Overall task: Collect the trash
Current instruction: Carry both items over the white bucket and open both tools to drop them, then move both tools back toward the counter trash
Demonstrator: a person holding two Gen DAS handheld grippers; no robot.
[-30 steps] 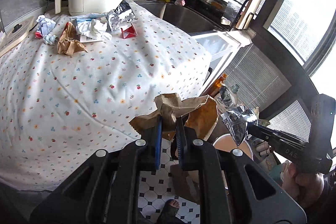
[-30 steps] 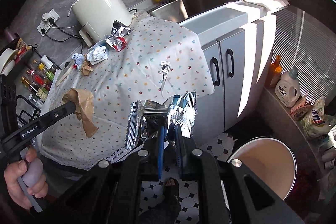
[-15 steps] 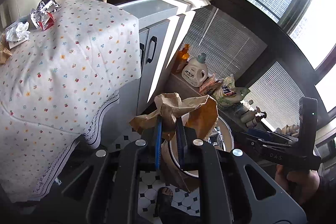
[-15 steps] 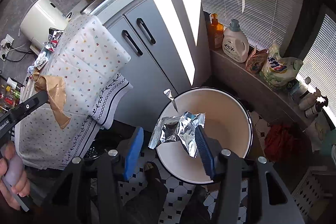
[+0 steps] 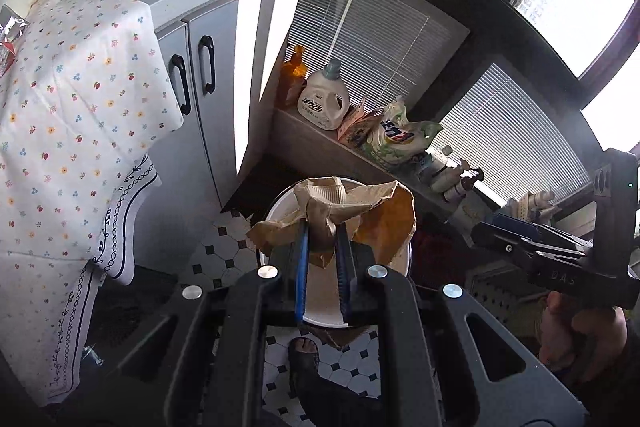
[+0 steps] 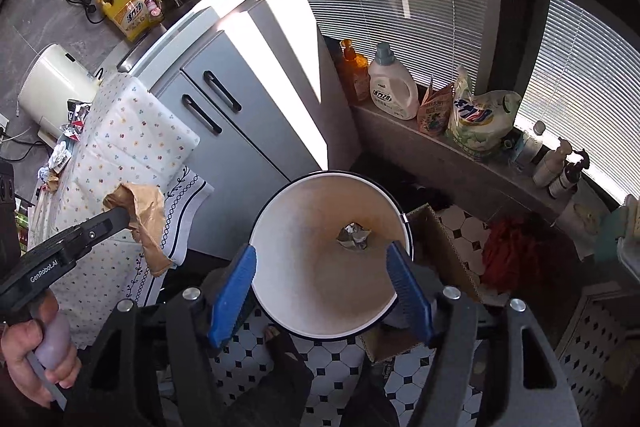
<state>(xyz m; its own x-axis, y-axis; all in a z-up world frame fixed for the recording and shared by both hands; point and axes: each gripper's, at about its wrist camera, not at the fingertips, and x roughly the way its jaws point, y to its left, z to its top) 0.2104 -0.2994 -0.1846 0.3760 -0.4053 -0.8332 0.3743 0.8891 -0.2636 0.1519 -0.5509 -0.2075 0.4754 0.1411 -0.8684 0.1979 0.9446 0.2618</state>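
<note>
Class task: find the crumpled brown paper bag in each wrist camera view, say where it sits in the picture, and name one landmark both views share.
Left wrist view: the brown paper bag is at centre, clamped in the left tongs above the white bin.
Right wrist view: the bag is at left, hanging from those tongs beside the floral tablecloth.
Shared landmark: the white detergent bottle on the ledge.

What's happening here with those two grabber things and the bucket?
A person is clearing trash with a handheld tool in each hand. The right tool hangs open over the white bin, where a crumpled foil wrapper lies at the bottom. The left tool is shut on a crumpled brown paper bag held above the bin, not yet dropped.
</note>
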